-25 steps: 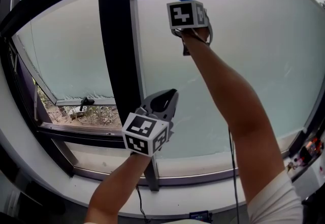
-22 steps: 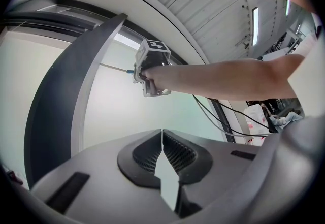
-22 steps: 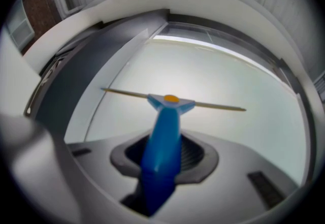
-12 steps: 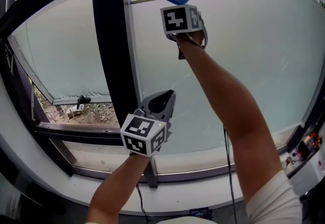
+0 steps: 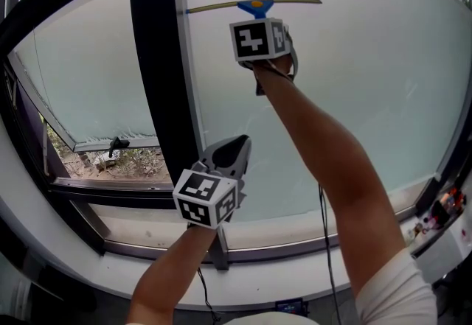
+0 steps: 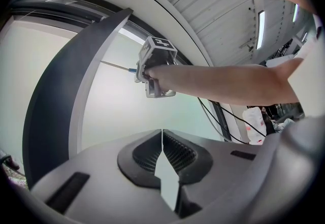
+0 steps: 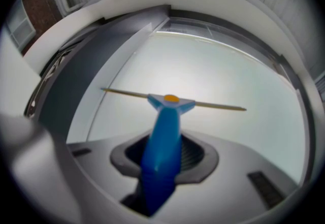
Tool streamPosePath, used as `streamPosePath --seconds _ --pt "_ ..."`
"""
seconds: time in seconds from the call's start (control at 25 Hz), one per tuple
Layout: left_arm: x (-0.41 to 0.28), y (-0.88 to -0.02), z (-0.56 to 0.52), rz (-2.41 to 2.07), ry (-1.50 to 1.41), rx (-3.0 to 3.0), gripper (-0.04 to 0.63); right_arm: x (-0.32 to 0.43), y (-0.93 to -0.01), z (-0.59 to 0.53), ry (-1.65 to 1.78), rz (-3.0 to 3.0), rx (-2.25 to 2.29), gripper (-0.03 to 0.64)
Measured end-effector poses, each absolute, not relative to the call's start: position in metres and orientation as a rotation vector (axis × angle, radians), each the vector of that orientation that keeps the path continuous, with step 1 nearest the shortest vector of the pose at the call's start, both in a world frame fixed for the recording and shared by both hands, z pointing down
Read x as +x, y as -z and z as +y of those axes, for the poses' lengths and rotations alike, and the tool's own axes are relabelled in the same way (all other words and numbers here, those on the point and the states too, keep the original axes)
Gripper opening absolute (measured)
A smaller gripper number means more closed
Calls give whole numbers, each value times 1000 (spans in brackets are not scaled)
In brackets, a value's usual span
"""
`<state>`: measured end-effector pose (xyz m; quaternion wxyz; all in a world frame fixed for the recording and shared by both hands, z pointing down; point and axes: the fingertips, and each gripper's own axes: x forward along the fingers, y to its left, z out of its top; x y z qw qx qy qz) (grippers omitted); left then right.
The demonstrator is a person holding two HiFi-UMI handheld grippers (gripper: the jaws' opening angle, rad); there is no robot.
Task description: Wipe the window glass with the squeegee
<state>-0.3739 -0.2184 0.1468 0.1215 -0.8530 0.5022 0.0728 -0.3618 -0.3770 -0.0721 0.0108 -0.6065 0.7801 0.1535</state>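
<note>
Up high on the window glass [image 5: 354, 95], the right tongs [image 5: 259, 20] are clamped on the blue handle [image 7: 161, 152] of the squeegee [image 5: 254, 4]. The right gripper view makes that plain: the handle runs straight up out of the jaws, with a pad pressed against each side. The blade [image 7: 172, 100] sits at the far end of the handle, directly beyond the tongs and towards the top of the pane. It lies level across the glass, at right angles to the handle, and looks flat against it, though I can't swear to the contact from here.

The blade's left tip is just beside the dark upright post [image 5: 158, 58] that splits the window. Its right tip reaches out over bare glass, with plenty of pane beyond it.

Everything turns on that cross shape. The blade runs side to side and the handle points back down the outstretched arm, so I'd say a straight pull down the pane suits it. There's a long run of glass below it before the sill [image 5: 295, 231].

The left tongs [image 5: 234, 148] hang low, near the foot of the post and well apart from the squeegee. Their jaws are pressed together on nothing [image 6: 162, 139]. The right hand is the only one anywhere near the tool.

Left of the post, a side pane [image 5: 88, 80] stands ajar with greenery showing under it.

As for buckets or tubs, I can't make out a single one. There's only some clutter at the far right edge, too small to name.
</note>
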Motion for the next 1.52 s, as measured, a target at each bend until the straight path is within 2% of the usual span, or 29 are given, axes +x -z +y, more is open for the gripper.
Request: streamPosePath --seconds 1.52 --pt "-380 -210 -215 1523 -237 -2606 31 -359 -20 -372 -411 2493 -1929 130"
